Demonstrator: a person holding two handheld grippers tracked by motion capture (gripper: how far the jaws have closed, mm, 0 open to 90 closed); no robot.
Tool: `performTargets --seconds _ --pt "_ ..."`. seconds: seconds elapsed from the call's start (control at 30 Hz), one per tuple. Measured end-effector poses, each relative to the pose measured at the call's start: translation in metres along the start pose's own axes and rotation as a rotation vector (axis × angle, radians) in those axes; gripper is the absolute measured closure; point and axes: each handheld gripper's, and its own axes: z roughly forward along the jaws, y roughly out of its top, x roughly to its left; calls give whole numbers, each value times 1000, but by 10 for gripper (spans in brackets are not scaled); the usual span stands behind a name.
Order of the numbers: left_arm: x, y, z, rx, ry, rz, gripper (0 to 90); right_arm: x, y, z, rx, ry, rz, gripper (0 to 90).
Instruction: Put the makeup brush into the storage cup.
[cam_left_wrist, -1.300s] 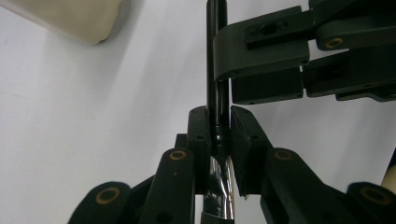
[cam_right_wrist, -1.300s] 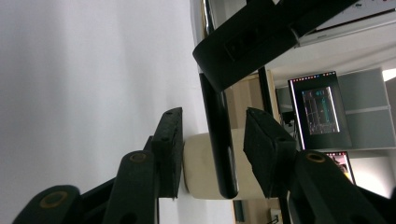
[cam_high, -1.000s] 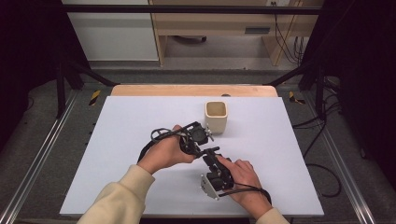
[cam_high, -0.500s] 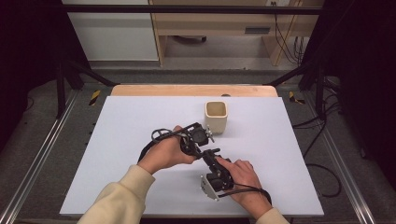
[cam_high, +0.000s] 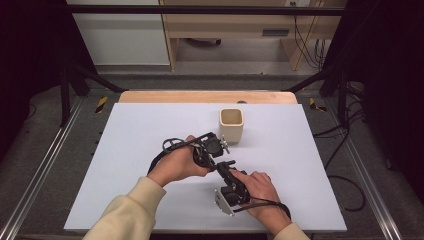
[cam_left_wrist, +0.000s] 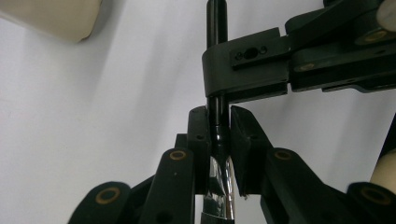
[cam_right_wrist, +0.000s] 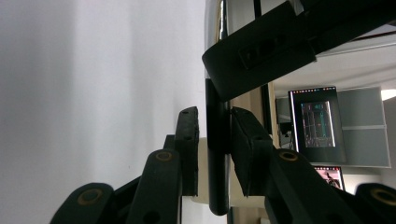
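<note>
- White tabletop in the high view carried a cream cup just beyond both grippers; the left hand-held gripper and right hand-held gripper met on one thin black pen, so any twist risked knocking that cup.
- Left gripper view: its jaws clenched the pen; the other gripper's jaw crossed the upper shaft.
- Right gripper view: jaws had just been closing around the pen, one pad looked apart; an uneven squeeze could have levered it loose.
</note>
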Motion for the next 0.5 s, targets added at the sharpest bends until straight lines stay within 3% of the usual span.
performTargets --seconds 0.5 --pt "-3 1 3 9 -10 18 782 1 1 1 -7 16 -11 780"
